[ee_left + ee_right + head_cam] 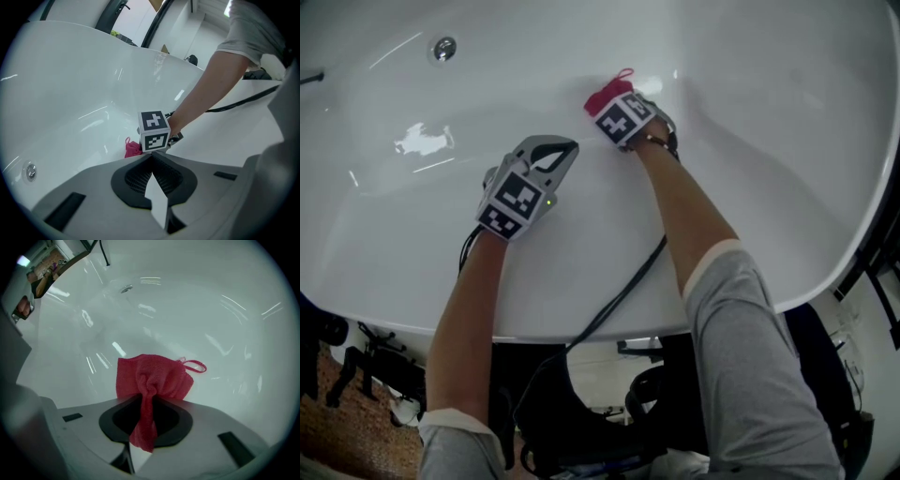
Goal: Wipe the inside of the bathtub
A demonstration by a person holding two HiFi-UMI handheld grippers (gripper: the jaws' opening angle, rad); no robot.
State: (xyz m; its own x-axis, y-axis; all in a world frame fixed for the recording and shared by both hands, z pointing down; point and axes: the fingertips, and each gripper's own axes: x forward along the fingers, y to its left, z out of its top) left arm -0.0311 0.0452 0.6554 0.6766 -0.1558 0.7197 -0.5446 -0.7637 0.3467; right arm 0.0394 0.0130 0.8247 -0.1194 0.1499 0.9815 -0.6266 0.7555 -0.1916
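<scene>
The white bathtub [750, 187] fills the head view. A red cloth [152, 377] with a small hanging loop is pinched in my right gripper [146, 399], which is shut on it; the cloth fans out ahead of the jaws against the tub's inner wall. From above, that cloth [607, 95] pokes out beyond the right gripper [614, 105] on the sloping wall. My left gripper [555, 150] hovers over the tub's near side, jaws closed with nothing between them. In the left gripper view the jaws of the left gripper [151, 157] meet, with the red cloth [132, 148] and the right gripper's marker cube [153, 131] ahead.
A round overflow fitting [443, 48] sits on the far wall at upper left, and it shows as a small metal disc [125, 288] in the right gripper view. A black cable [619, 295] runs over the tub's near rim. Dark equipment stands on the floor below the rim.
</scene>
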